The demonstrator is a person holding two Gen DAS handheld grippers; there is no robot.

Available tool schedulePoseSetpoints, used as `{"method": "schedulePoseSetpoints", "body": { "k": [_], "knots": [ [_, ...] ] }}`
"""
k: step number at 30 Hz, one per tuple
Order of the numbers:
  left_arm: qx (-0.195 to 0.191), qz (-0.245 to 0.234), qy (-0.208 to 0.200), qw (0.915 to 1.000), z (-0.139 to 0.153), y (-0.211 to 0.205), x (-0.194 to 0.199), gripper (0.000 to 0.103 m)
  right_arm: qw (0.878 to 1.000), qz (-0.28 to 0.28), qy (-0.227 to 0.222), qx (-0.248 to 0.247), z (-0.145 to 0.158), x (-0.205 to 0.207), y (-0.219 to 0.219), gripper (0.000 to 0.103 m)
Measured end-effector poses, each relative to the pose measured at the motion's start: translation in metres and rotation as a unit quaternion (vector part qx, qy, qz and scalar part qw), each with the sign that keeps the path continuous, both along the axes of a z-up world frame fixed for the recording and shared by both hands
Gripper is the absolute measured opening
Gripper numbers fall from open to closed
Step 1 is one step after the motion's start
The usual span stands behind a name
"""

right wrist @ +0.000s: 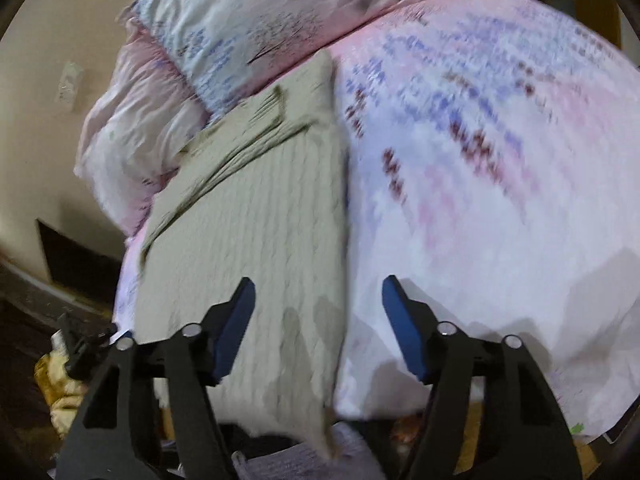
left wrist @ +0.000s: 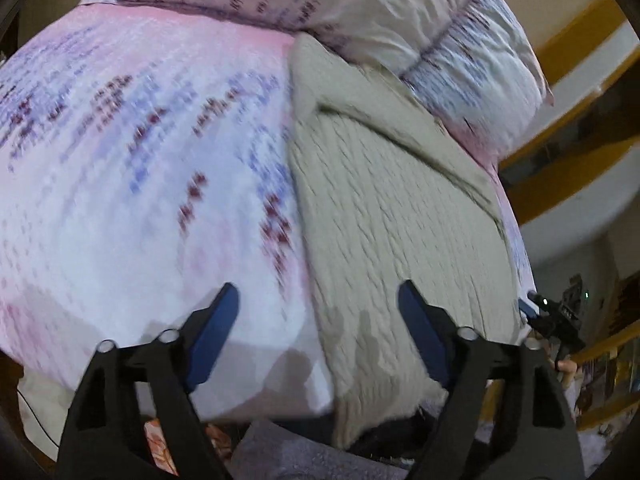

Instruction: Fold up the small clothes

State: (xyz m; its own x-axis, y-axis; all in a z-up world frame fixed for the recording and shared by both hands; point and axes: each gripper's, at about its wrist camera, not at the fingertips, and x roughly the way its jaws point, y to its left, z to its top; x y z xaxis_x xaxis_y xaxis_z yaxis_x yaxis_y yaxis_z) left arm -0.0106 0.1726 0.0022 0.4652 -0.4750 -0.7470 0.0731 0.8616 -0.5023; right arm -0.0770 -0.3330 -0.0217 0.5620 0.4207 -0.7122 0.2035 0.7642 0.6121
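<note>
A beige knit garment (left wrist: 384,216) lies folded into a long strip on the bed, running from the near edge toward the pillows; it also shows in the right wrist view (right wrist: 264,216). Its near end hangs over the bed edge. My left gripper (left wrist: 318,340) is open and empty, hovering above the garment's near left edge. My right gripper (right wrist: 318,328) is open and empty, hovering above the garment's near right edge. The right gripper's tip shows small at the right of the left wrist view (left wrist: 532,308). Both views are motion-blurred.
The bed has a pink, white and purple patterned cover (left wrist: 140,160), also seen in the right wrist view (right wrist: 500,160). Pillows (left wrist: 320,0) lie at the head of the bed (right wrist: 224,20). A yellow-trimmed wall (left wrist: 580,60) is to the right. Clutter lies on the floor (right wrist: 60,380).
</note>
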Motion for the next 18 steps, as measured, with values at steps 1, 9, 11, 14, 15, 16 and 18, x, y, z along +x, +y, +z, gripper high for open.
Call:
{"method": "schedulePoseSetpoints", "body": {
  "k": [1, 9, 11, 14, 15, 16, 18],
  "knots": [
    [0.000, -0.004, -0.001, 1.0000, 0.000, -0.004, -0.006, 0.076, 1.000, 0.004, -0.003, 0.008, 0.000, -0.002, 0.004, 0.060],
    [-0.047, -0.013, -0.001, 0.9988, -0.005, -0.015, -0.055, 0.059, 0.997, 0.040, -0.001, 0.064, -0.003, -0.048, 0.016, 0.051],
    [-0.061, -0.015, 0.005, 0.9980, -0.009, -0.015, -0.062, 0.057, 0.997, 0.046, 0.012, 0.064, -0.007, -0.055, 0.018, 0.051],
    [-0.086, -0.015, 0.034, 0.9956, -0.026, -0.017, -0.066, 0.052, 0.996, 0.049, 0.026, 0.076, -0.018, -0.059, 0.020, 0.051],
    [-0.088, -0.013, 0.040, 0.9952, -0.031, -0.017, -0.066, 0.052, 0.994, 0.050, 0.023, 0.093, -0.023, -0.060, 0.020, 0.051],
    [-0.095, -0.011, 0.045, 0.9944, -0.036, -0.017, -0.066, 0.052, 0.993, 0.053, 0.020, 0.104, -0.026, -0.059, 0.022, 0.051],
    [-0.111, -0.011, 0.050, 0.9925, -0.042, -0.019, -0.064, 0.050, 0.991, 0.055, 0.020, 0.118, -0.031, -0.057, 0.024, 0.051]
  ]
}}
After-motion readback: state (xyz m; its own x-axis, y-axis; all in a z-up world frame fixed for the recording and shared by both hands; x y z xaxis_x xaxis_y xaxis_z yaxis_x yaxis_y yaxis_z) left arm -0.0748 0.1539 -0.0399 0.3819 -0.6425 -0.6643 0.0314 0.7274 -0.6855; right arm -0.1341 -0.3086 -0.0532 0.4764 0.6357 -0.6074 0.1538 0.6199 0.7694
